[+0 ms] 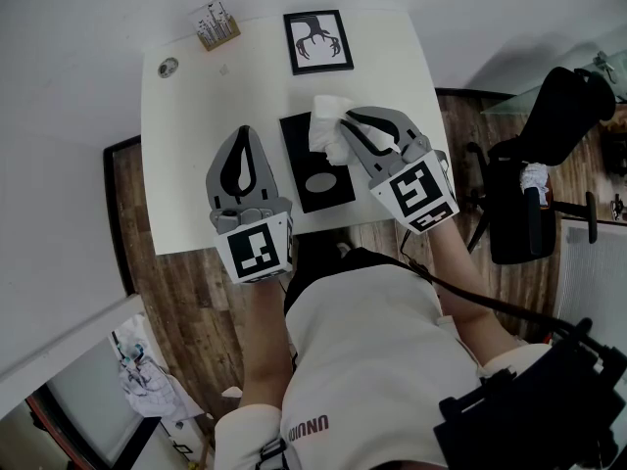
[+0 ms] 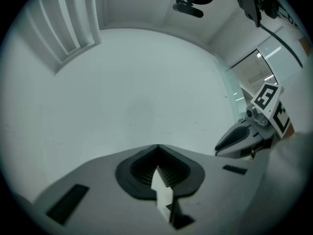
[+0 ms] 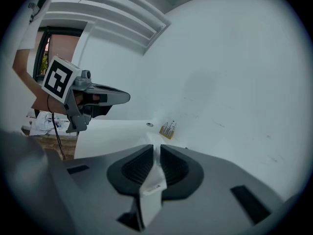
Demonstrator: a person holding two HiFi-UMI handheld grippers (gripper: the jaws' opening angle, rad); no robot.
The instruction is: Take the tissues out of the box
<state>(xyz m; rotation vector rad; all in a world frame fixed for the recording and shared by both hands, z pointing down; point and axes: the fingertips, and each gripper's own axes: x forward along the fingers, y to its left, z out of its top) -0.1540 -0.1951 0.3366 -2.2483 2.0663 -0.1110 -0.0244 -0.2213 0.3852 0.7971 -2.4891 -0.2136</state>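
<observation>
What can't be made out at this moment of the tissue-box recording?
- Head view: whether more tissues remain in the black tissue box; its oval opening shows only grey.
- Head view: tips of the right claw, covered by the tissue.
- Right gripper view: the box, hidden below the claw's body.
- Head view: small round thing, too small to identify.

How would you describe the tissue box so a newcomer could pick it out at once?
Find the white table in the head view. Near its middle, in front of the framed picture, lies a flat black tissue box. Only it has a pale oval opening on top, with a white tissue at its far end.
</observation>
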